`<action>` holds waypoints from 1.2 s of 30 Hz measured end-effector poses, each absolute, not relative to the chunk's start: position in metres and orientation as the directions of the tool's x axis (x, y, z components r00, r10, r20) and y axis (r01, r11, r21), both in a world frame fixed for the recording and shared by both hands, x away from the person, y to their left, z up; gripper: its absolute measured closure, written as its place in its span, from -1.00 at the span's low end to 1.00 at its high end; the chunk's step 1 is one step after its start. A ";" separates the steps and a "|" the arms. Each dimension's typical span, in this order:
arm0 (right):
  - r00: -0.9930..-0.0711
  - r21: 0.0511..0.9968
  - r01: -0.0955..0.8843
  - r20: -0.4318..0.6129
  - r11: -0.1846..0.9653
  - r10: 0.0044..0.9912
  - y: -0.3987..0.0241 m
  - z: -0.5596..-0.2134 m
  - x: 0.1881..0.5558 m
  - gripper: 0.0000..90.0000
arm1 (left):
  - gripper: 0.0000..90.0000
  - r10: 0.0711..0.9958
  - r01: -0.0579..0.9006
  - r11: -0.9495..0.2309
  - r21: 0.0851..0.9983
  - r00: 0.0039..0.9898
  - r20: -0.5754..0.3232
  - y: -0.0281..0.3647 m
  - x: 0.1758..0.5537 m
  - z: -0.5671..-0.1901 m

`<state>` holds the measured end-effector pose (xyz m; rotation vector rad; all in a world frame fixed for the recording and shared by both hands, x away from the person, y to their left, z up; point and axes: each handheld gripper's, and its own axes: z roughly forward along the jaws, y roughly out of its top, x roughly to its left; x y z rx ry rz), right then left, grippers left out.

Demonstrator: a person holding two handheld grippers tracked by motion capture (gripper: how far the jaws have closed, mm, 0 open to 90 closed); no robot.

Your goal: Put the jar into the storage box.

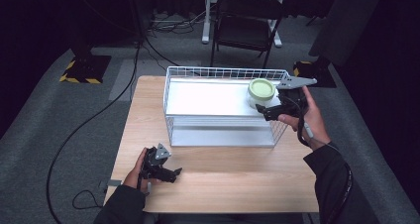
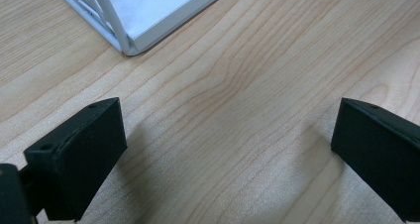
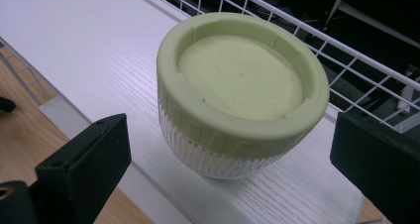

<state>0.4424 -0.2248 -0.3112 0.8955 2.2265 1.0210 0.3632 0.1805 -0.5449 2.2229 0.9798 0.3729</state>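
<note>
A clear ribbed jar with a pale green lid point(image 1: 261, 91) point(image 3: 242, 85) stands upright at the right end of the top shelf of a white wire rack point(image 1: 218, 101) point(image 3: 74, 40). My right gripper point(image 1: 271, 110) point(image 3: 225, 169) is open just in front of the jar, its jaws wide apart on either side and not touching it. My left gripper point(image 1: 171, 174) point(image 2: 228, 154) is open low over the bare wooden table point(image 1: 223, 184) point(image 2: 237, 85) near its front left, with nothing between its jaws. A corner of the rack's base point(image 2: 143, 16) lies ahead of it.
The rack has a lower white shelf point(image 1: 223, 135) and a wire rail along its back. A black folding chair point(image 1: 245, 21) stands beyond the table. Cables point(image 1: 99, 110) run over the grey floor on the left, near a stand foot with yellow-black tape point(image 1: 85, 68).
</note>
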 end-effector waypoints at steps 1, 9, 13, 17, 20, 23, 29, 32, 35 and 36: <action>-0.642 0.797 0.346 -0.184 0.495 0.745 -0.225 -0.311 0.442 -0.95 | -0.99 0.736 0.544 -0.494 0.679 0.677 -0.008 0.181 0.363 -0.545; -0.653 0.785 0.305 -0.240 0.540 0.718 -0.227 -0.316 0.423 -0.95 | -0.99 0.736 0.544 -0.493 0.679 0.677 -0.008 0.181 0.363 -0.545; -0.659 0.781 0.286 -0.260 0.555 0.706 -0.228 -0.318 0.415 -0.95 | -0.99 0.736 0.544 -0.493 0.679 0.677 -0.008 0.181 0.363 -0.545; -0.664 0.771 0.264 -0.291 0.579 0.689 -0.229 -0.321 0.405 -0.95 | -0.99 0.736 0.544 -0.493 0.679 0.677 -0.008 0.181 0.363 -0.545; -0.665 0.775 0.259 -0.289 0.576 0.689 -0.232 -0.324 0.399 -0.95 | -0.99 0.736 0.544 -0.493 0.679 0.677 -0.008 0.181 0.363 -0.545; -0.667 0.771 0.254 -0.298 0.585 0.683 -0.234 -0.329 0.394 -0.95 | -0.99 0.736 0.544 -0.493 0.679 0.677 -0.008 0.181 0.363 -0.545; -0.669 0.745 0.242 -0.336 0.622 0.662 -0.238 -0.341 0.385 -0.95 | -0.99 0.736 0.544 -0.493 0.679 0.677 -0.008 0.181 0.363 -0.545; -0.671 0.735 0.243 -0.344 0.633 0.656 -0.240 -0.348 0.380 -0.95 | -0.99 0.736 0.544 -0.493 0.679 0.677 -0.008 0.181 0.363 -0.545; -0.671 0.720 0.246 -0.356 0.649 0.650 -0.243 -0.356 0.376 -0.95 | -0.99 0.736 0.544 -0.493 0.679 0.677 -0.008 0.181 0.363 -0.545; -0.672 0.711 0.250 -0.362 0.657 0.646 -0.245 -0.362 0.373 -0.95 | -0.99 0.736 0.544 -0.493 0.679 0.677 -0.008 0.181 0.363 -0.545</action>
